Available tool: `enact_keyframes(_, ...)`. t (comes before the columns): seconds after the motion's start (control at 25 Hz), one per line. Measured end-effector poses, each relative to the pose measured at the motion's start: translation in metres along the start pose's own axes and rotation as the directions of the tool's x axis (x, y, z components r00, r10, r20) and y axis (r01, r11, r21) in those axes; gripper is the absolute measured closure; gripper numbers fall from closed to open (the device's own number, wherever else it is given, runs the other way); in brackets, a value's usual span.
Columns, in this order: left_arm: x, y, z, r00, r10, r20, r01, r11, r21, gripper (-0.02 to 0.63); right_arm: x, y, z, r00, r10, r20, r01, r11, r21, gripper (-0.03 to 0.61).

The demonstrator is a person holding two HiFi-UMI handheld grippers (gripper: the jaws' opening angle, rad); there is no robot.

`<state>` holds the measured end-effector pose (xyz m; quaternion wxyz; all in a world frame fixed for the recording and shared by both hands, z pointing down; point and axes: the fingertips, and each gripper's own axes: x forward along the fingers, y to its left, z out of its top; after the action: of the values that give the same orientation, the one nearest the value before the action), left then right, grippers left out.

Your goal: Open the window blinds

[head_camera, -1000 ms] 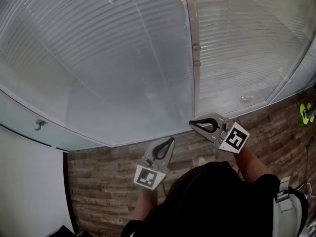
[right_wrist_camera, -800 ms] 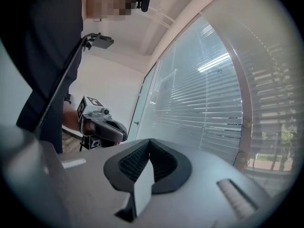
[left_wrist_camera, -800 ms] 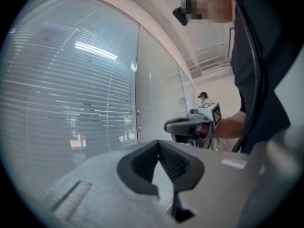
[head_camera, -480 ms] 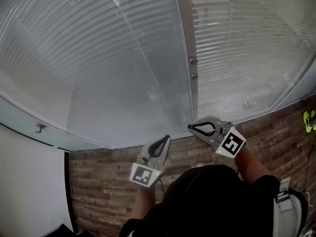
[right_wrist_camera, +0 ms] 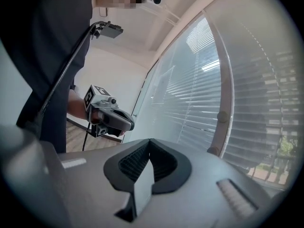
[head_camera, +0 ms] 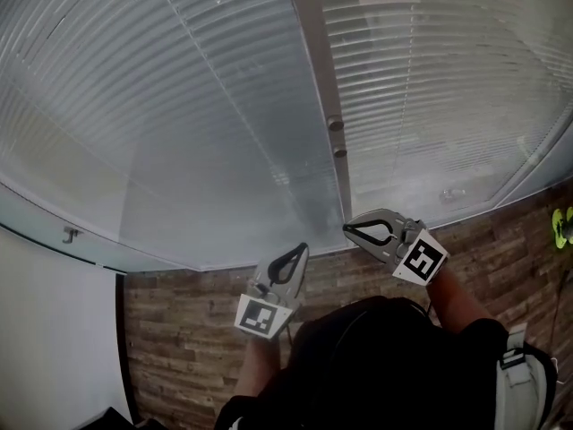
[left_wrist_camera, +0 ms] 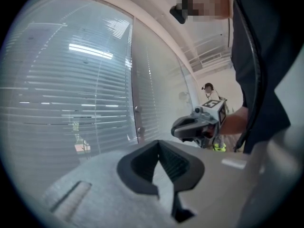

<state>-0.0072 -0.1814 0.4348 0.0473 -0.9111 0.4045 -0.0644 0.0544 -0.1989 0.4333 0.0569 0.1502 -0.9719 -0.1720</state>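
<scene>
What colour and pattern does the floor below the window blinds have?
The floor is brown, with a pattern of short wooden planks. The head view shows it best.

This looks like an office or a similar commercial interior. In the head view, tall glazed panels with horizontal blinds (head_camera: 179, 106) fill the upper frame. A grey metal post (head_camera: 312, 52) with two round knobs (head_camera: 335, 124) divides them. Wood-plank floor (head_camera: 179, 321) runs across the bottom, with a plain white wall (head_camera: 54, 330) at lower left. In the left gripper view, strip-light reflections (left_wrist_camera: 90, 51) show at upper left in the glass.
</scene>
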Motion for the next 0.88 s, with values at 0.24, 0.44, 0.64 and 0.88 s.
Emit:
enact_keyframes(0.24,0.005,0.002,0.002,1.0,-0.017,-0.006,0.017,1.0,0.006,0.609,0.004,-0.01,-0.001,1.0,-0.011,0.009,0.011,1.0,0.011,0.574)
enact_keyframes(0.44,0.012,0.002,0.002,1.0,-0.03,0.001,0.03,0.999,-0.012,0.609,0.002,-0.019,-0.003,1.0,-0.024,0.01,0.024,1.0,0.006,0.574)
enact_keyframes(0.64,0.017,0.019,0.011,0.997,-0.07,0.039,0.072,0.996,-0.058,0.609,0.003,-0.031,-0.004,0.996,-0.083,-0.019,0.083,0.996,0.012,0.574)
enact_keyframes(0.88,0.028,0.029,0.009,0.985,-0.17,0.04,0.172,0.984,-0.048,0.61,-0.003,-0.042,-0.011,0.977,-0.203,-0.066,0.205,0.978,0.031,0.574)
